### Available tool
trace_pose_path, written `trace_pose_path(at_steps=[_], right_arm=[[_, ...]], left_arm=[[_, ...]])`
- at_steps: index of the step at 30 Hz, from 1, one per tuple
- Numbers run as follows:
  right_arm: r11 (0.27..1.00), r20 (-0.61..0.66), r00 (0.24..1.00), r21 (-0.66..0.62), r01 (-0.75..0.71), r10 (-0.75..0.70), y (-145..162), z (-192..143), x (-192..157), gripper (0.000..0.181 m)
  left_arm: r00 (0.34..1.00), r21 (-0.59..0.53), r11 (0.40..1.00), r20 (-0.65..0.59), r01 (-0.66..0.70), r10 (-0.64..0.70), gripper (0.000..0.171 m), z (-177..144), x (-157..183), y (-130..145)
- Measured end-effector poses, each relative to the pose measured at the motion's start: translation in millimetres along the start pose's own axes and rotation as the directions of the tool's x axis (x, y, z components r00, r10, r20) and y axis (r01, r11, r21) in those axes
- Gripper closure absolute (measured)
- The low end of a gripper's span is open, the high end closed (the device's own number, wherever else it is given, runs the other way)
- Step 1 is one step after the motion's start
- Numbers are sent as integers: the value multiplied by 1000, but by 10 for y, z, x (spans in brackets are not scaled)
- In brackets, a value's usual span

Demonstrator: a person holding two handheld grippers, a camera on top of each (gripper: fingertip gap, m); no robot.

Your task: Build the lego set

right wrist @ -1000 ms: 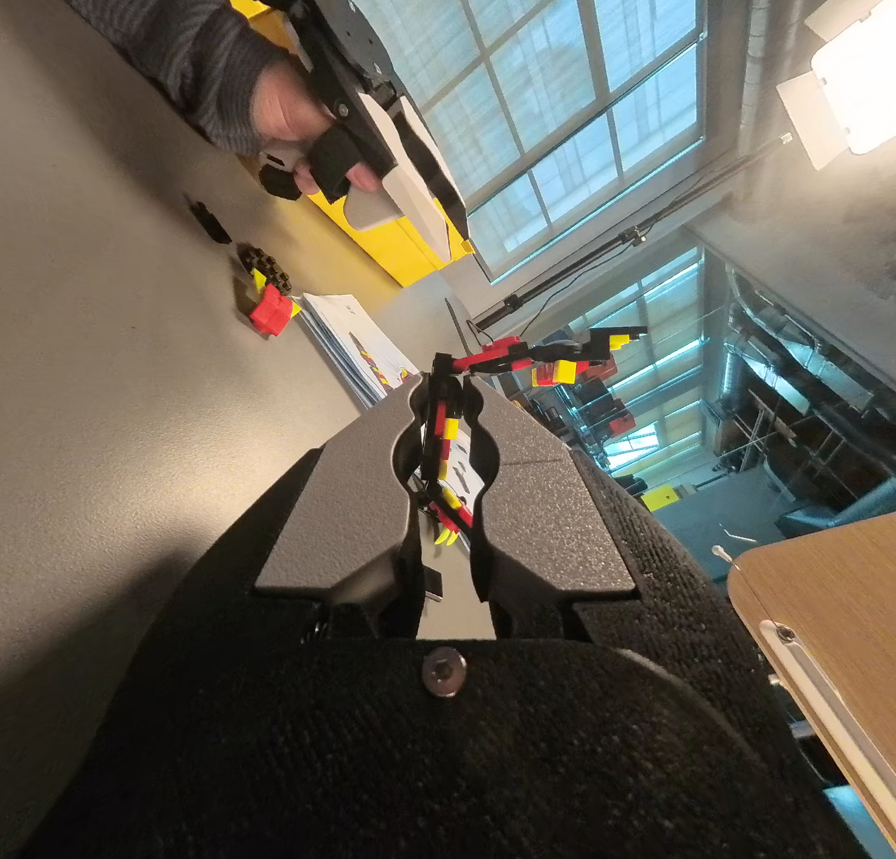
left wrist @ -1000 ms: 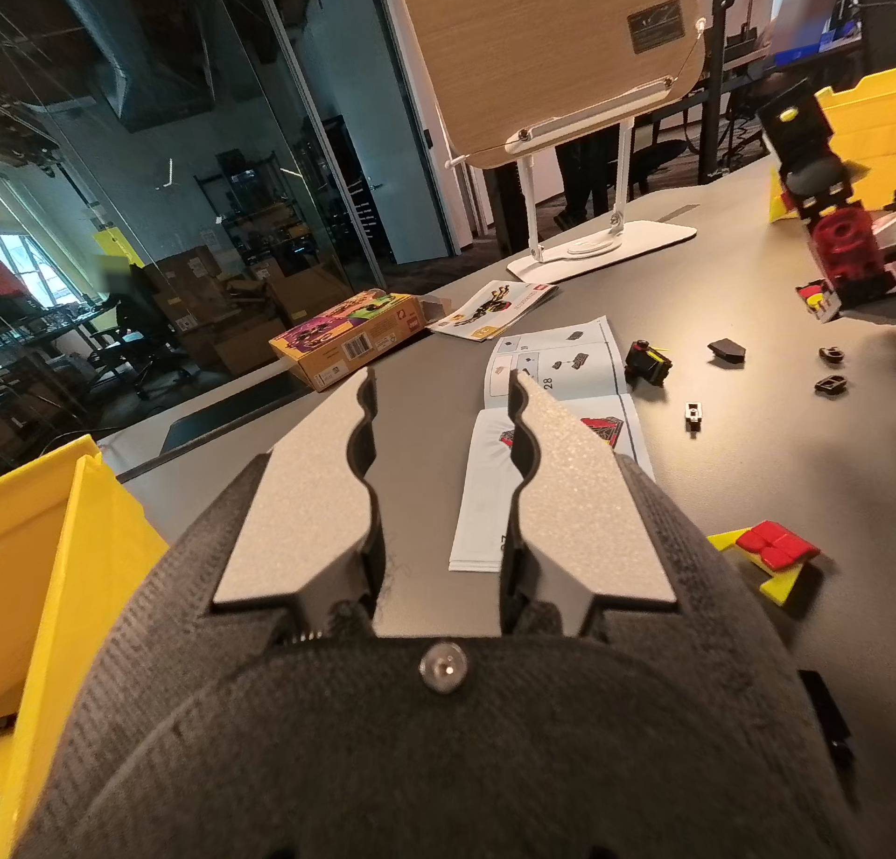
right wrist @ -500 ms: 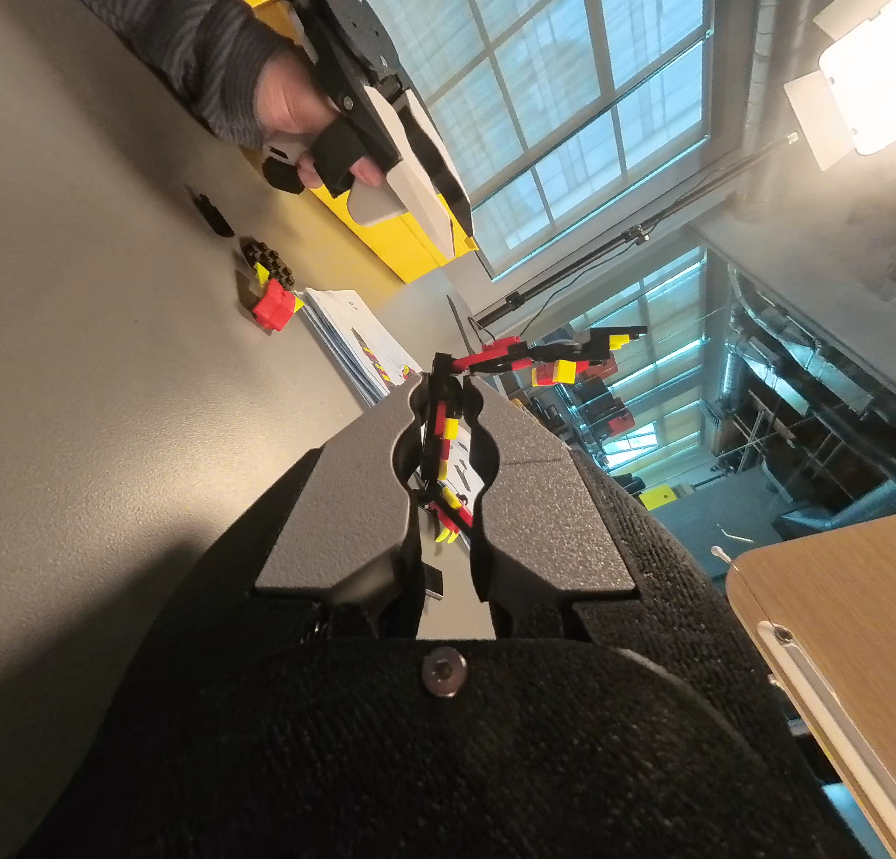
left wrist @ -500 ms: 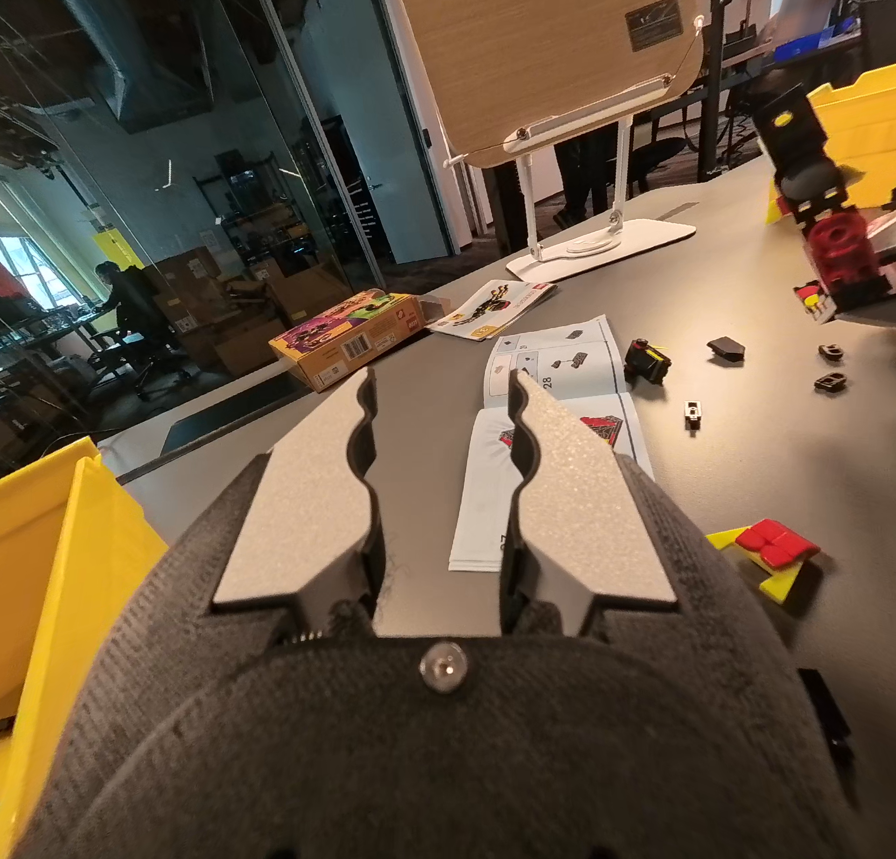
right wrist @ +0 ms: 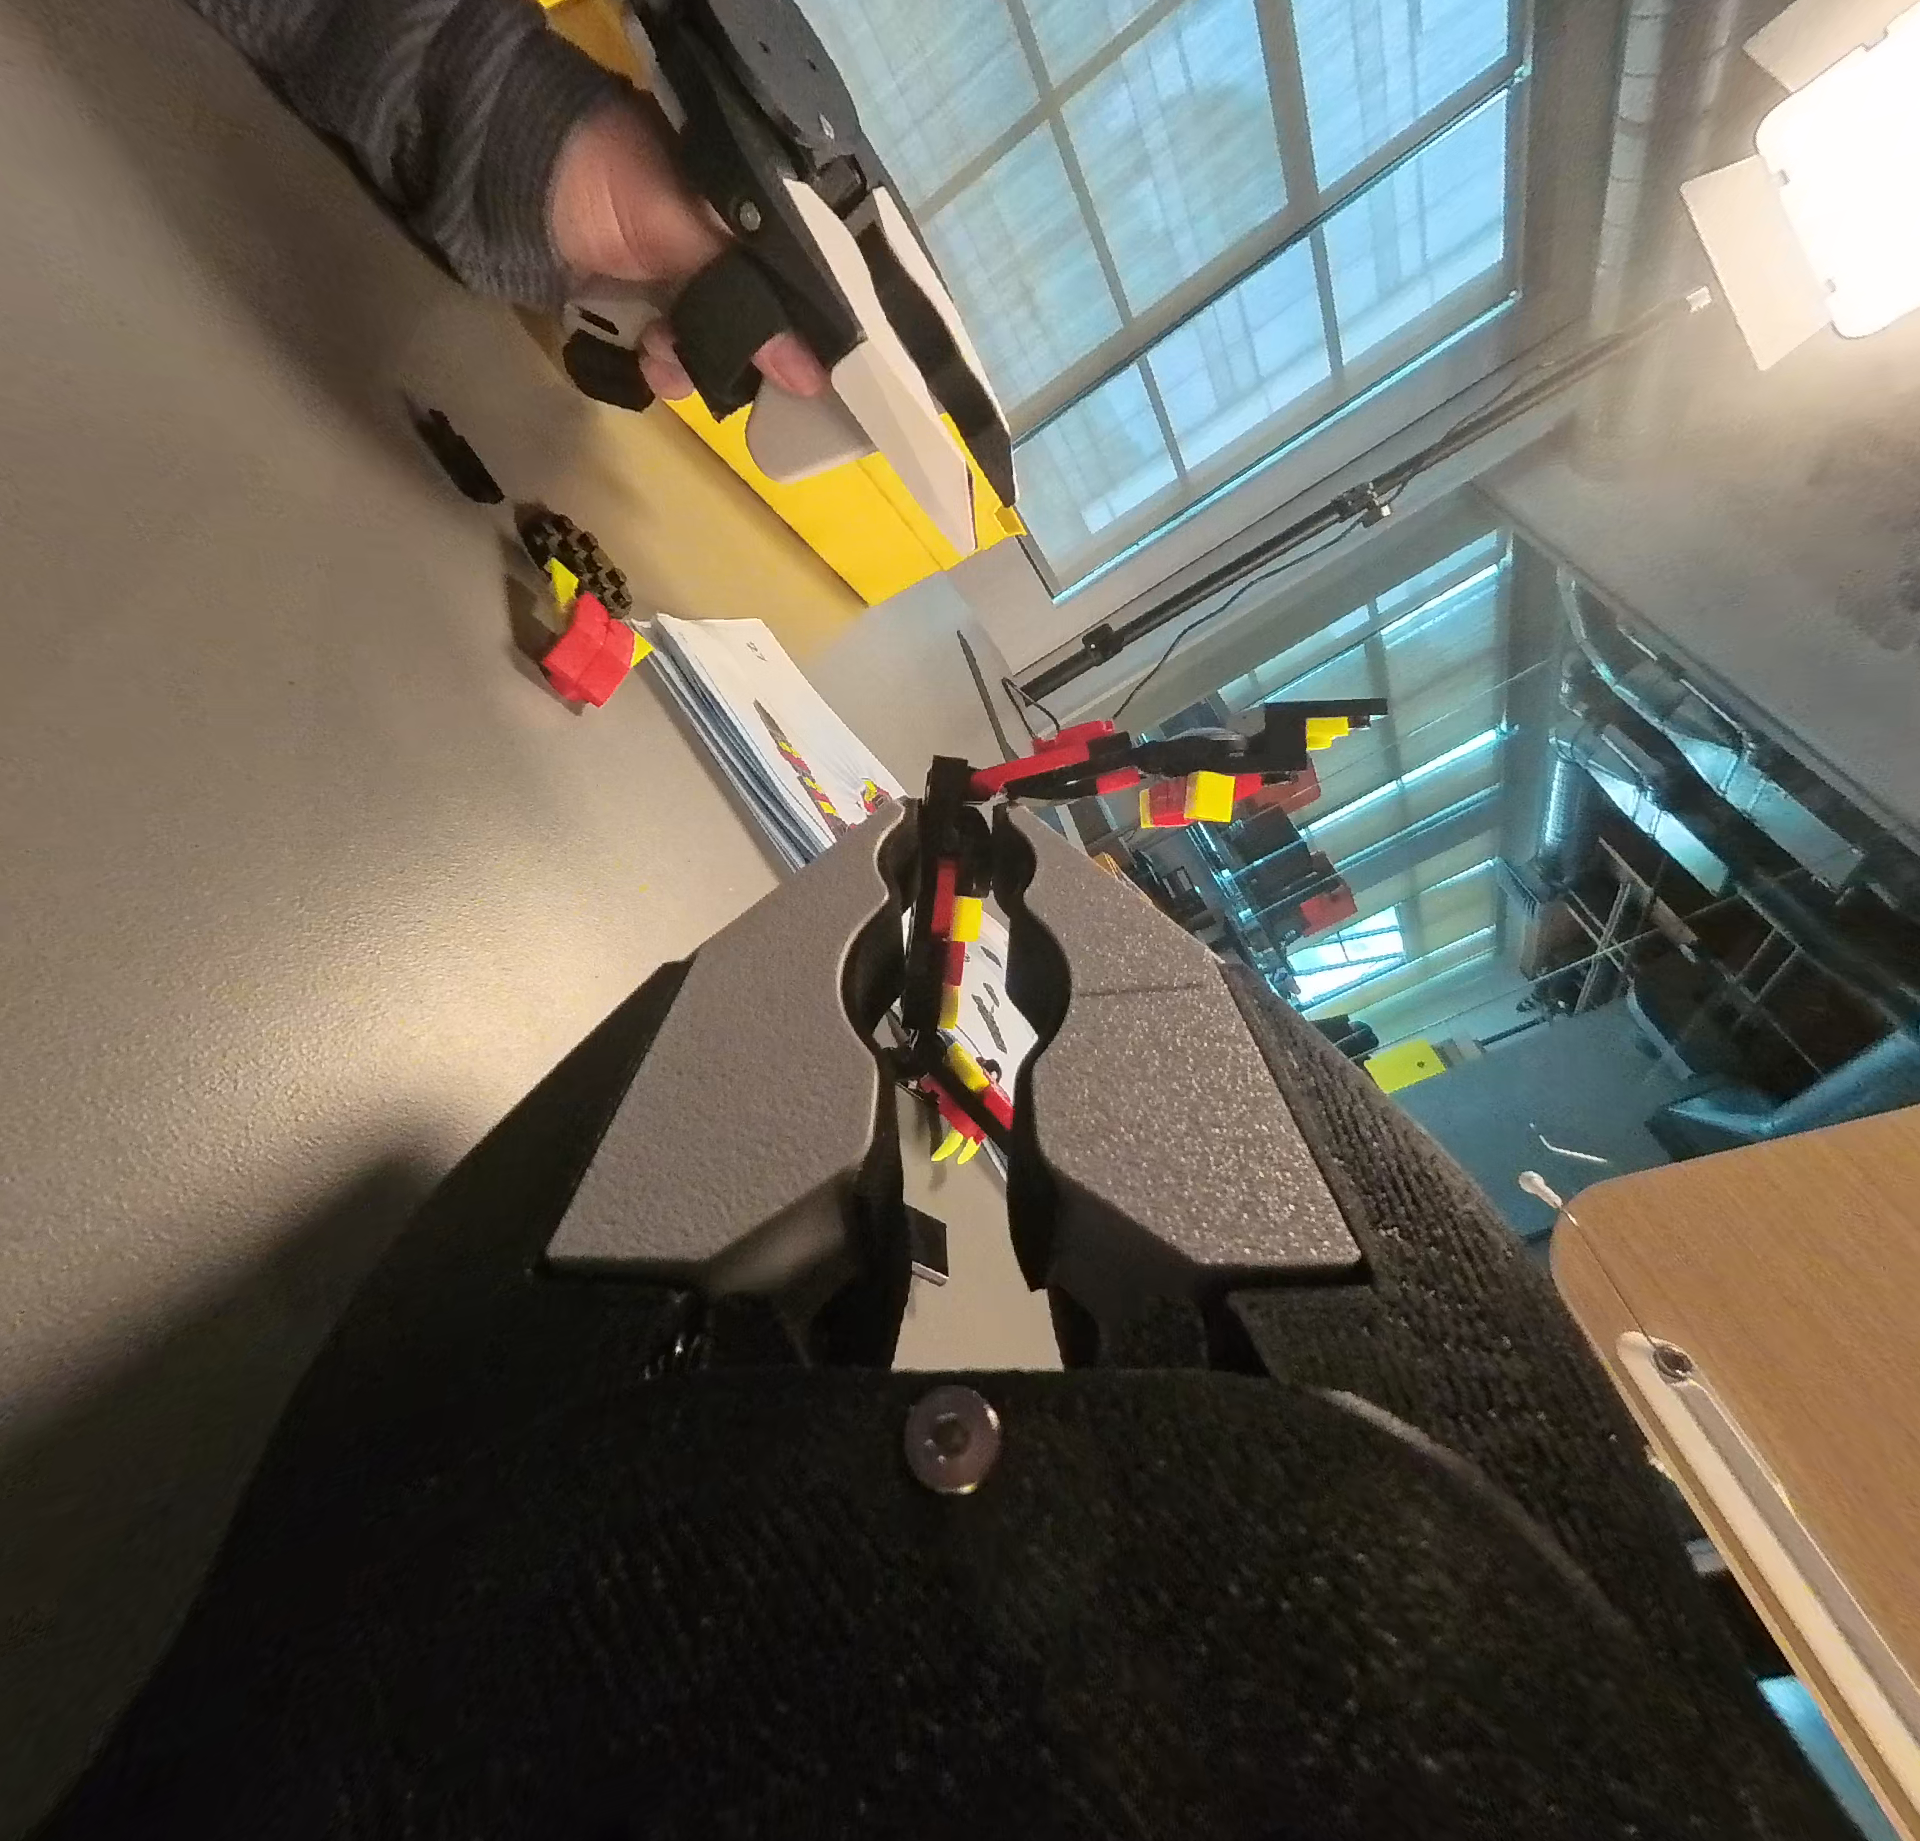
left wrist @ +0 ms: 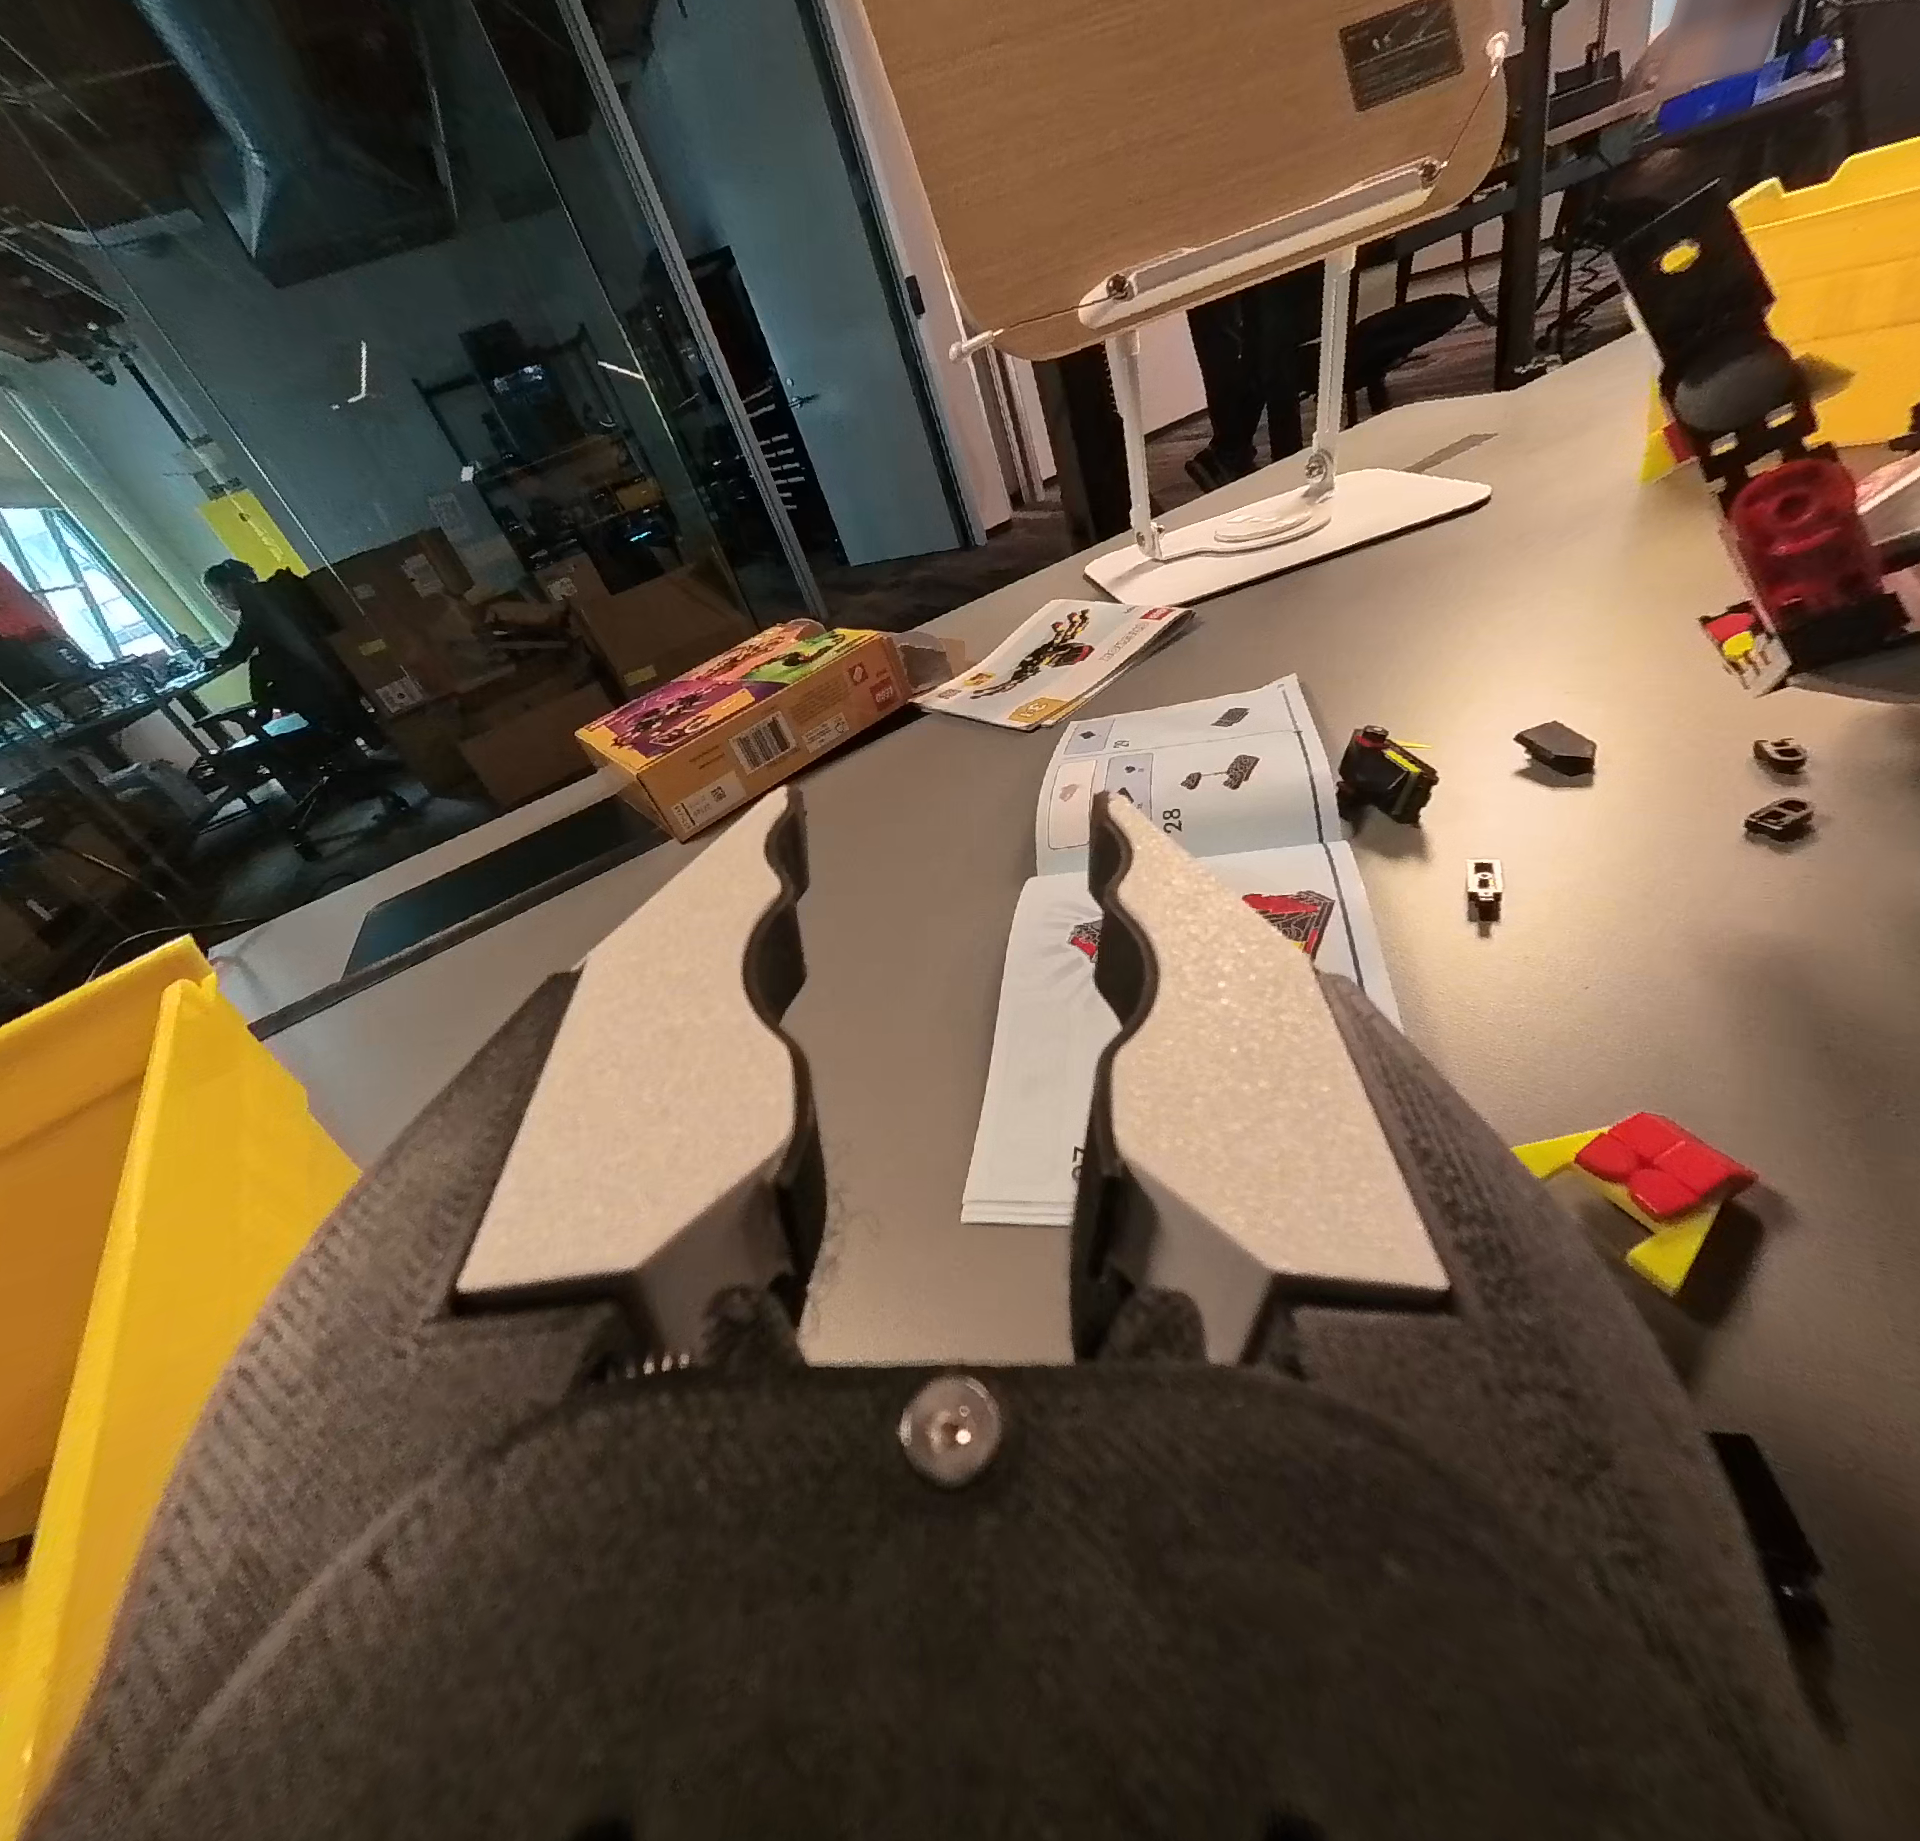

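My right gripper is shut on a black, red and yellow lego model and holds it off the table, tilted sideways; the model also shows at the right edge of the left wrist view. My left gripper is open and empty above the grey table; it also shows far off in the right wrist view, held by a hand. A red and yellow sub-assembly lies right of the left gripper. The open instruction booklet lies ahead of it.
Loose pieces lie on the table: a black-yellow block, a dark wedge, two small black parts and a tiny clip. The set's box, a second booklet, a wooden stand and yellow bins surround them.
The held model has shifted slightly in the left wrist view. The left gripper stays open and almost still; the right gripper keeps its hold.
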State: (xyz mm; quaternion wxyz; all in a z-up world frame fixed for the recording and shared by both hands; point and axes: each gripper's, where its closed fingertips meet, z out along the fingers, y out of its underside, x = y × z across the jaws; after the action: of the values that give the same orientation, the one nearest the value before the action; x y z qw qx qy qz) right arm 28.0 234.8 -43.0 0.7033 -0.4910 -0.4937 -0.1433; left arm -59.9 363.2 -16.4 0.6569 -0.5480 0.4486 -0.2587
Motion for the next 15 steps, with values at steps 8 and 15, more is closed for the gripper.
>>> trace_pose_path(at_steps=[8,15], right_arm=[[1000,4,1000,-3,9,-9,4,5,-13,170],[1000,4,1000,-5,17,-17,6,7,-19,170]], left_arm=[[1000,1,1000,0,-2,2,118,-2,2,-2],[1000,3,1000,4,0,0,118,-5,-4,-8]])
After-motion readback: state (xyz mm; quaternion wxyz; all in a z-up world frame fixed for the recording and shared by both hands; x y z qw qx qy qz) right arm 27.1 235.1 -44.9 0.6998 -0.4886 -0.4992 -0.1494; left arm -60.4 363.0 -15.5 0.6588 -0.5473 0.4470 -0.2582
